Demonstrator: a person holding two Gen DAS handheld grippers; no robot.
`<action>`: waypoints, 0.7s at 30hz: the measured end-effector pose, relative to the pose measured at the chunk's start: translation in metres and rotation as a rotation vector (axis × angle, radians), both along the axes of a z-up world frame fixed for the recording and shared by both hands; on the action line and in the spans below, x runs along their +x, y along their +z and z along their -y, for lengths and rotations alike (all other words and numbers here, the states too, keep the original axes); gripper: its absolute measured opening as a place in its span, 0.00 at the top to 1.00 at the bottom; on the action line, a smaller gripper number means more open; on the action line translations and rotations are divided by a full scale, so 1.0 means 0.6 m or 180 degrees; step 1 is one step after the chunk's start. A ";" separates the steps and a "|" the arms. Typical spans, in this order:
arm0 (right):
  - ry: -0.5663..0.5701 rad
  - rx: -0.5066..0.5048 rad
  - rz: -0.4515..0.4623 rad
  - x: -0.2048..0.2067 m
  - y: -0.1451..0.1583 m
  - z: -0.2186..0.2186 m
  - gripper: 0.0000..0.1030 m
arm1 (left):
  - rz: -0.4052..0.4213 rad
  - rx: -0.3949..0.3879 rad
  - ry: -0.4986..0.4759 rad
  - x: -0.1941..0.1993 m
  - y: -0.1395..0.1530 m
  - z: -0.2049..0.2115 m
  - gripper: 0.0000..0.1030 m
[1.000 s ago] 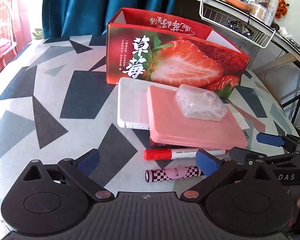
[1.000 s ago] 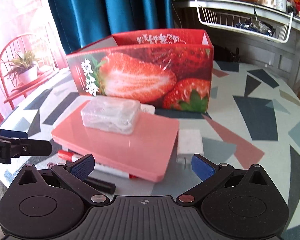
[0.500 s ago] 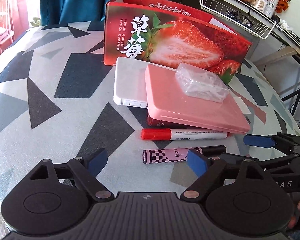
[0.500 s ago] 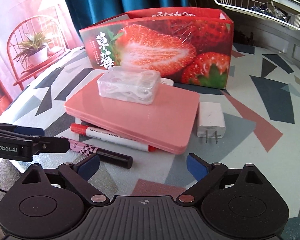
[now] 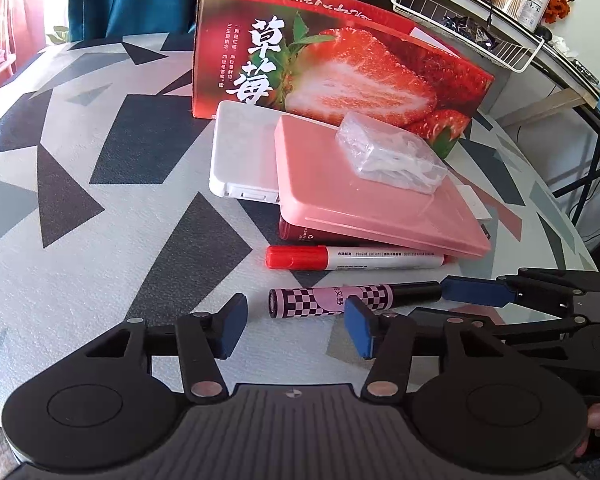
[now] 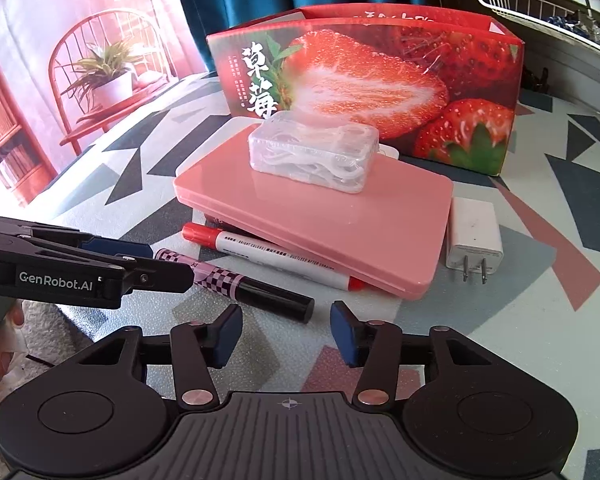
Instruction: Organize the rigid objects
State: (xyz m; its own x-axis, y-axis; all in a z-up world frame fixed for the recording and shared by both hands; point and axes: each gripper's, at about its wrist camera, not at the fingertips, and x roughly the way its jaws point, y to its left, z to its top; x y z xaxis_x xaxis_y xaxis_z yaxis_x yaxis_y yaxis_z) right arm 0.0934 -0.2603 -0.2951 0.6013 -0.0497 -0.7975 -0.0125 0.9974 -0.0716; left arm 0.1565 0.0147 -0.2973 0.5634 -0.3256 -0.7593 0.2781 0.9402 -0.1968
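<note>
Both my grippers' jaws have just been closing, now narrow with nothing between them: left gripper (image 5: 296, 330) and right gripper (image 6: 286, 334) hover over the table (image 5: 100, 240). The checkered pen (image 5: 340, 300) lies just ahead, beside the red marker (image 5: 356, 258), under the pink case (image 6: 320, 224).

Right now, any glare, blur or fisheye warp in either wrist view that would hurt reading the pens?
Left wrist view: sharp; the white marker with the red cap shows legible print, the patterned tabletop bows at the edges. Right wrist view: daylight sheen on the flat pink plastic case and the strawberry-printed cardboard box; the pink checkered pen stays crisp.
</note>
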 end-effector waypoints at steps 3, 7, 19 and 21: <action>-0.0001 0.0033 -0.0004 0.000 0.001 0.002 0.60 | 0.0001 0.0002 -0.0014 -0.001 -0.001 0.002 0.48; 0.0025 0.0045 -0.0010 0.001 0.000 0.002 0.65 | 0.0010 -0.0002 -0.0037 0.000 -0.001 0.003 0.49; 0.0020 0.0075 0.0006 0.002 -0.002 0.004 0.69 | 0.0109 0.0123 -0.0141 0.000 -0.004 0.012 0.49; 0.0026 0.0069 0.0007 0.002 -0.002 0.004 0.69 | 0.0121 0.0142 -0.0160 -0.001 -0.004 0.015 0.49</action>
